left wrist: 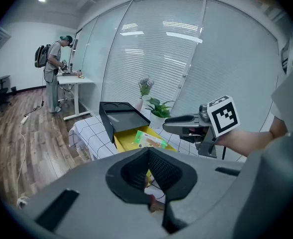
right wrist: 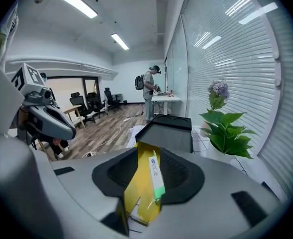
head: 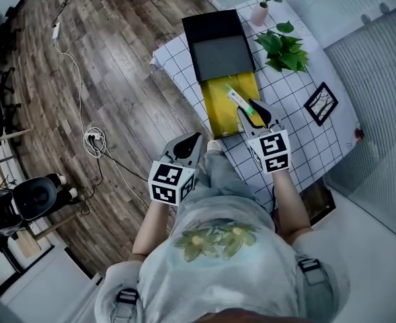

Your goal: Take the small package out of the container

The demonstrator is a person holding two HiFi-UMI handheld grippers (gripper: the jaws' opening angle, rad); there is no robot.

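Note:
The small white package with a green end (head: 238, 101) lies on its edge in the open yellow container (head: 219, 106) on the checked table. My right gripper (head: 253, 110) hovers at the package's near end, jaws open. In the right gripper view the package (right wrist: 155, 173) shows edge-on in the gap between the jaws, with the yellow container (right wrist: 136, 185) visible beside it, and the pads do not press on it. My left gripper (head: 193, 140) hangs off the table's left edge, shut and empty. In the left gripper view the package (left wrist: 148, 140) rests on the yellow container below the right gripper (left wrist: 167, 122).
A black lid or tray (head: 218, 42) lies open beyond the yellow container. A green plant (head: 285, 49), a pink vase (head: 259, 12) and a black picture frame (head: 321, 103) stand on the table. Cables (head: 93, 140) lie on the wooden floor. A person (left wrist: 51, 78) stands far off.

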